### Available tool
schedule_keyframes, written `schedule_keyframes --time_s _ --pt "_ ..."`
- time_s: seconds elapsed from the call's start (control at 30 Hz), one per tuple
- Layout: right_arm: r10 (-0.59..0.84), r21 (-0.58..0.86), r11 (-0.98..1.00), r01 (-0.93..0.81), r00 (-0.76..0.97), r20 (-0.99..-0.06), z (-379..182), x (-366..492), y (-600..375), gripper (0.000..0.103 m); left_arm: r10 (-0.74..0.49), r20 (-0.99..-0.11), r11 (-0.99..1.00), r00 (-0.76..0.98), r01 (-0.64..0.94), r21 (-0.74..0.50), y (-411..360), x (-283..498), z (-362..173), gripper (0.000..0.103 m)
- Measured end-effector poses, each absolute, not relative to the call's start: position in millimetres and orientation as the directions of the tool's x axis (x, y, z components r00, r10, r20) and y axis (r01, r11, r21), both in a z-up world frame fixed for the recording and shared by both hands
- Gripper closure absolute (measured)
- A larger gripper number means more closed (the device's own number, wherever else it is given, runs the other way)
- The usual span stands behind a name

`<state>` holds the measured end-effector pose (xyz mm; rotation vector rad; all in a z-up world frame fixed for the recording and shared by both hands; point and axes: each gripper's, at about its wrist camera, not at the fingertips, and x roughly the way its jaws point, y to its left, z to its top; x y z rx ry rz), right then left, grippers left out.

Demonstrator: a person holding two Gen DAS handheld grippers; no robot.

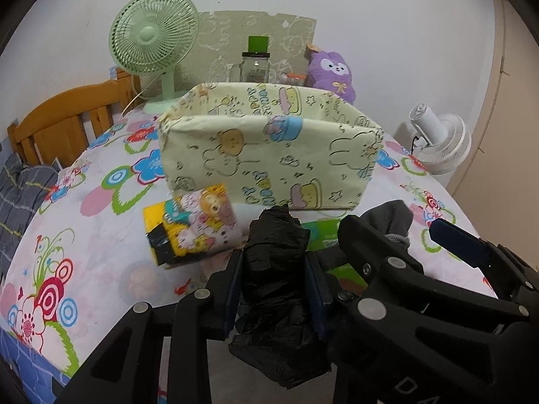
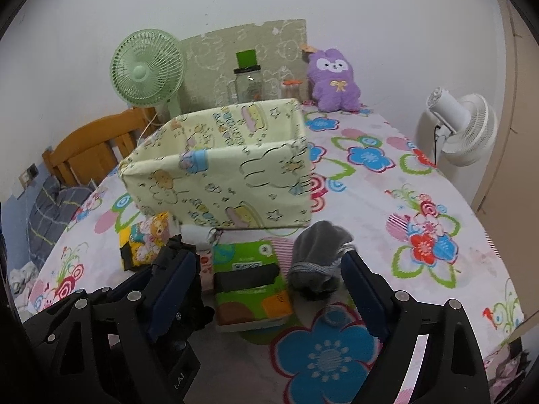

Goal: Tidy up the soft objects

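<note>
My left gripper is shut on a crumpled black plastic bag and holds it just in front of the pale yellow fabric bin. My right gripper is open above a green tissue pack, with a grey rolled sock against its right finger. A yellow cartoon tissue pack lies left of the bin's front; it also shows in the right wrist view. The bin stands open at the top. The left gripper shows at the lower left of the right wrist view.
The flowered sheet covers the surface. At the back stand a green fan, a glass jar and a purple plush. A white fan stands at the right edge. A wooden headboard is on the left.
</note>
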<state>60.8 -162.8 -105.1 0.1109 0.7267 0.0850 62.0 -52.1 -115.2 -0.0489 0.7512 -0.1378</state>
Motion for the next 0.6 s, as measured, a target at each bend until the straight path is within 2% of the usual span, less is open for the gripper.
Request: schedule_keyframes --time_s 0.53,0.6 --pt "0.093 0.192 0.979 0.063 0.707 -0.702 -125.9 87.1 -199.1 0.017 -0.060 -0.714 0.998 0.698 0.067 -0.019 -73.4 89.1 -124.5 0.068" --pt "0.100 0.203 0.977 0.068 0.695 -0.712 -130.5 90.6 -201.9 0.021 -0.053 -0.715 0.998 0.697 0.069 -0.006 -76.4 91.6 -126.2 0.068"
